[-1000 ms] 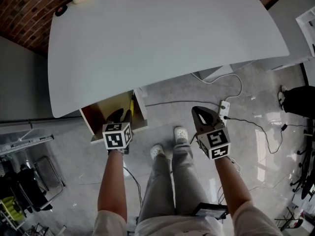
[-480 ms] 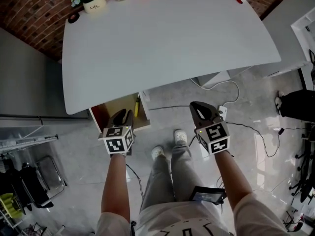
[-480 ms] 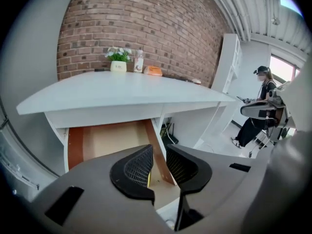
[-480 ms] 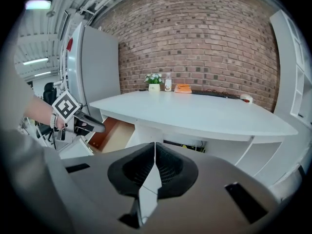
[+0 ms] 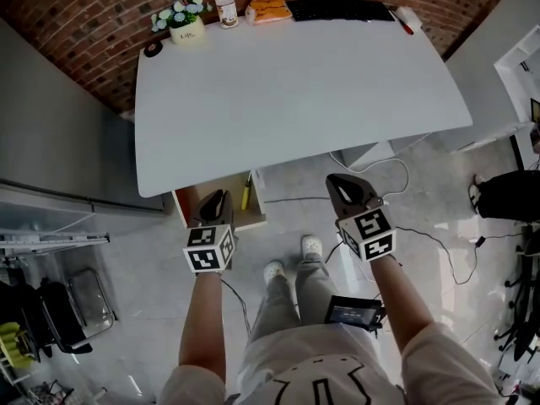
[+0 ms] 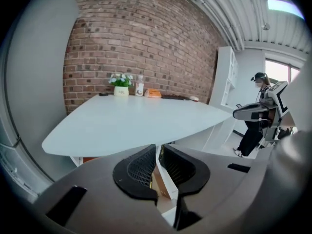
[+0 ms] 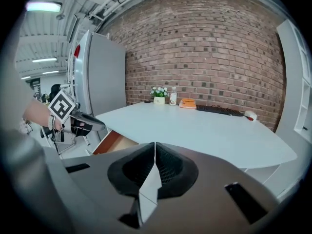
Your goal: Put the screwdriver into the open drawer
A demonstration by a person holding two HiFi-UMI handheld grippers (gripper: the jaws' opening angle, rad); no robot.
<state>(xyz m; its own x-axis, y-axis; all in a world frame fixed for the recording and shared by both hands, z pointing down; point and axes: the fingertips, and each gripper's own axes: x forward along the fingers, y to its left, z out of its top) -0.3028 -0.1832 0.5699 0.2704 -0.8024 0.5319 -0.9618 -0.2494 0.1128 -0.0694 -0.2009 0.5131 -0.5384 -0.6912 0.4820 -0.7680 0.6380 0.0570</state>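
Note:
The yellow-handled screwdriver lies in the open wooden drawer under the white table's front left edge. My left gripper hangs over the drawer's near part. Its jaws have just been closing and keep a narrow gap with nothing between them. Off to the right, over the floor, my right gripper has its jaws shut together and empty. The right gripper view shows the drawer and the left gripper at its left.
A flowerpot, a bottle, an orange packet and a keyboard line the table's back edge by the brick wall. Cables lie on the floor. My feet stand before the drawer. A grey cabinet stands at left.
Both grippers have risen away from the floor. The left gripper has lifted off the drawer with its jaws narrower, and the screwdriver stays in the drawer. More of the table's back shows.

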